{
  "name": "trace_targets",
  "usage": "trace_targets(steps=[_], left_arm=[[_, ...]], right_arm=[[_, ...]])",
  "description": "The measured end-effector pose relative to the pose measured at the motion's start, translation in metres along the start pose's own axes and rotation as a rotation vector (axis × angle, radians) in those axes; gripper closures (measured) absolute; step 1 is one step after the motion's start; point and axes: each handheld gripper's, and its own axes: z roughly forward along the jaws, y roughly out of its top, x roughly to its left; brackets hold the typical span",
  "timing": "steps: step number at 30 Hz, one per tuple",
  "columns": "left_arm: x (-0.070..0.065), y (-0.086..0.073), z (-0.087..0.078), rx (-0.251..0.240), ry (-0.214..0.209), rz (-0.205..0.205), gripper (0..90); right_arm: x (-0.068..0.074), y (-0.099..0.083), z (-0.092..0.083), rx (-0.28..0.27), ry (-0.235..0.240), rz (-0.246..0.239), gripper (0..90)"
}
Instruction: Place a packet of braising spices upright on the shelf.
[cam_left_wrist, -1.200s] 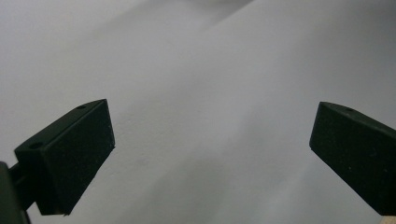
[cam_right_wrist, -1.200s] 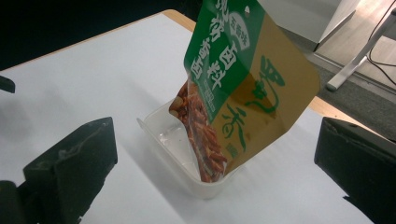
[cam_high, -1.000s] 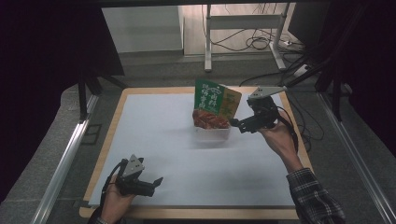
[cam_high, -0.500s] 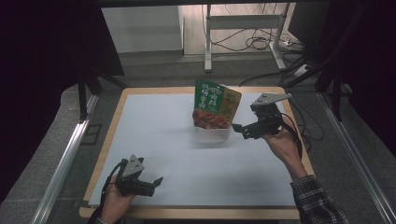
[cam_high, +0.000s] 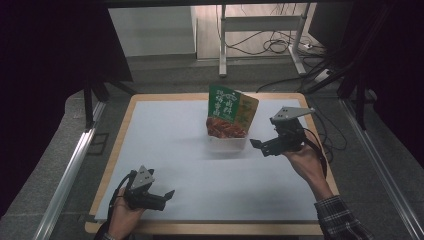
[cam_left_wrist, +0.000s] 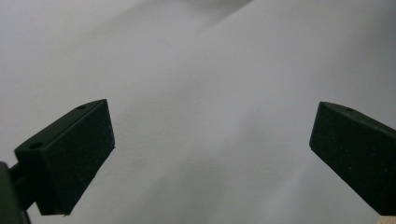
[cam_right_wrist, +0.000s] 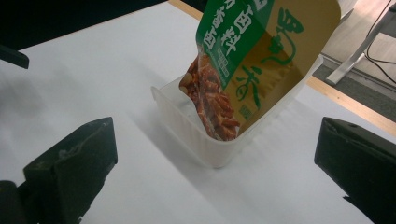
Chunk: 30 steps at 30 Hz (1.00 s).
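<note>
Snack pouch (cam_high: 231, 112) leaning in tub (cam_high: 227, 144)

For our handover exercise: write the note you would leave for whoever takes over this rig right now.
Right tool: open, empty, beside the snack pouch, jaws pointing at it, not touching.
Left tool: open, empty, at the near left of the white table, apart from everything.
The pouch stands tilted inside the clear plastic tub at the table's far middle, leaning on the tub's rim.
Done: pouch is in the tub.
Left: probably just backing the right tool clear, or regripping if the pouch must sit lower.
</note>
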Motion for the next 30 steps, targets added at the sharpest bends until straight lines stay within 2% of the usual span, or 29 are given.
trace_targets(steps=[13, 30], left_arm=[[0.0, 0.0, 0.0, 0.002, -0.007, -0.003, 0.0], [0.0, 0.0, 0.0, 0.002, -0.012, -0.006, 0.0]], right_arm=[[0.008, -0.016, 0.002, 0.033, 0.014, 0.001, 0.0], [0.019, -0.043, 0.004, 0.037, 0.033, 0.023, 0.0]])
